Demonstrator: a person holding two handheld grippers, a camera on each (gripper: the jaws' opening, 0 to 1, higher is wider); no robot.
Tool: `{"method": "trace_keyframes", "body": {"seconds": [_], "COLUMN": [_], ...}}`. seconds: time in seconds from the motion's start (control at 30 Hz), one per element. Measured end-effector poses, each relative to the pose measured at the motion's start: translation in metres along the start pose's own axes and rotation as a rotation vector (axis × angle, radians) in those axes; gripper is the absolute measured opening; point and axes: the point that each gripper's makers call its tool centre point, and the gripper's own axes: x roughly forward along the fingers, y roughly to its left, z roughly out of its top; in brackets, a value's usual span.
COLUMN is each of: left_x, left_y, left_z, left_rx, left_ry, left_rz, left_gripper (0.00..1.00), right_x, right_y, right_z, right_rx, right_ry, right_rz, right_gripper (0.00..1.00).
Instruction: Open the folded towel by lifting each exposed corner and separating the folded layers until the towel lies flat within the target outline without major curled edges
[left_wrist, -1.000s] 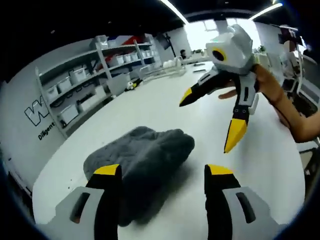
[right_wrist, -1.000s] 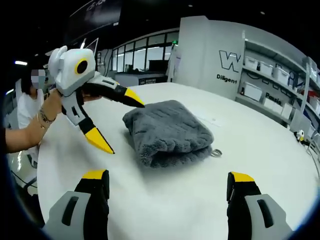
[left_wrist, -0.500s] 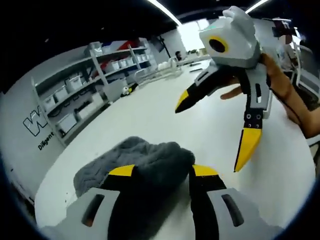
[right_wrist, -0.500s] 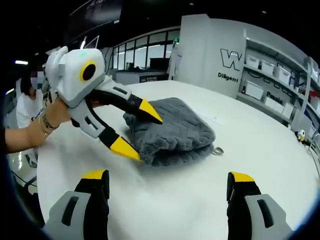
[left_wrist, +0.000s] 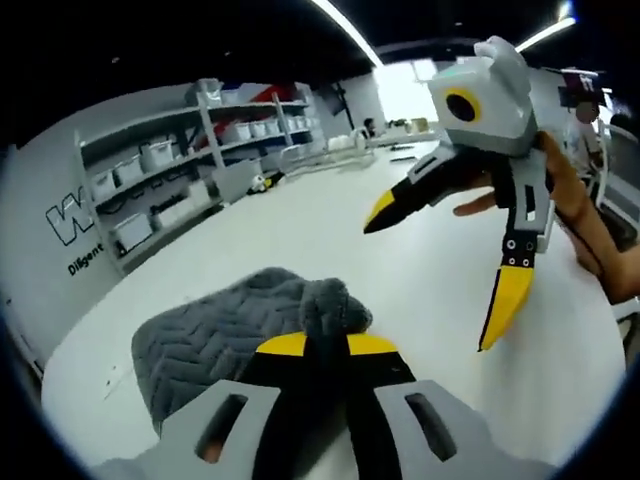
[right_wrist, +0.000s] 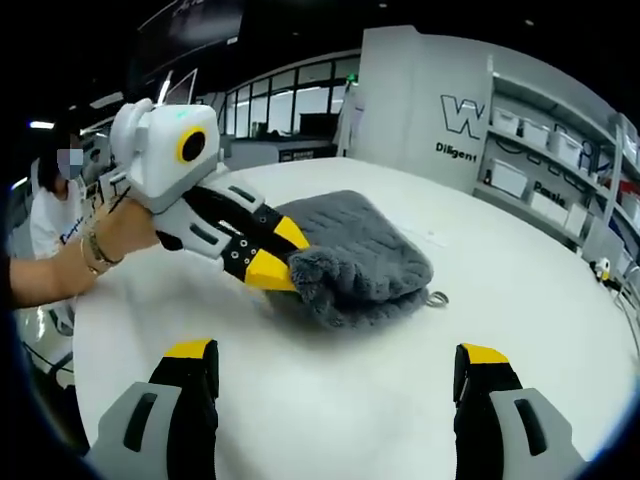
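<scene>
On the big white round table (right_wrist: 330, 400) lies the folded grey towel (right_wrist: 365, 250), a little behind the middle of the tabletop in the right gripper view. It is the largest loose thing there, thick and fluffy, with a zigzag pattern pressed into its pile. Its near corner is raised from the table.

Behind the table stands a white wall (right_wrist: 420, 100) with a large black letter "W" and below it a smaller word that starts with "Diligent"; the rest I cannot read. Beside the wall are grey shelves (left_wrist: 160, 185) with white storage boxes. Some boxes have labels, but these are too small to read.

Left gripper (right_wrist: 285, 255), white and grey with yellow tips, is held by a person's hand (right_wrist: 125, 235) with a bracelet on the wrist. Its jaws are clenched on the raised towel corner. In the left gripper view the same yellow tips meet on a bunch of the grey pile.

Right gripper (left_wrist: 445, 265) hangs above the table, well apart from the towel, in another hand (left_wrist: 570, 205). Its jaws are spread wide and grasp nothing.

A small metal ring (right_wrist: 437, 297) lies on the table, just beside the right edge of the towel.
</scene>
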Motion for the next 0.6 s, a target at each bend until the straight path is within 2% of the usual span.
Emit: {"method": "trace_keyframes", "body": {"seconds": [0.33, 0.6], "left_x": [-0.022, -0.06], "left_y": [0.026, 0.068], "left_z": [0.029, 0.043], "left_rx": [-0.207, -0.308], "left_ry": [-0.187, -0.33], "left_rz": [0.047, 0.187], "left_gripper": [0.09, 0.09], "right_x": [0.001, 0.002], "right_y": [0.0, 0.001], "right_z": [-0.003, -0.003], "right_rx": [0.002, 0.002], "right_ry": [0.008, 0.012], "right_rz": [-0.001, 0.003], "right_gripper": [1.0, 1.0]}}
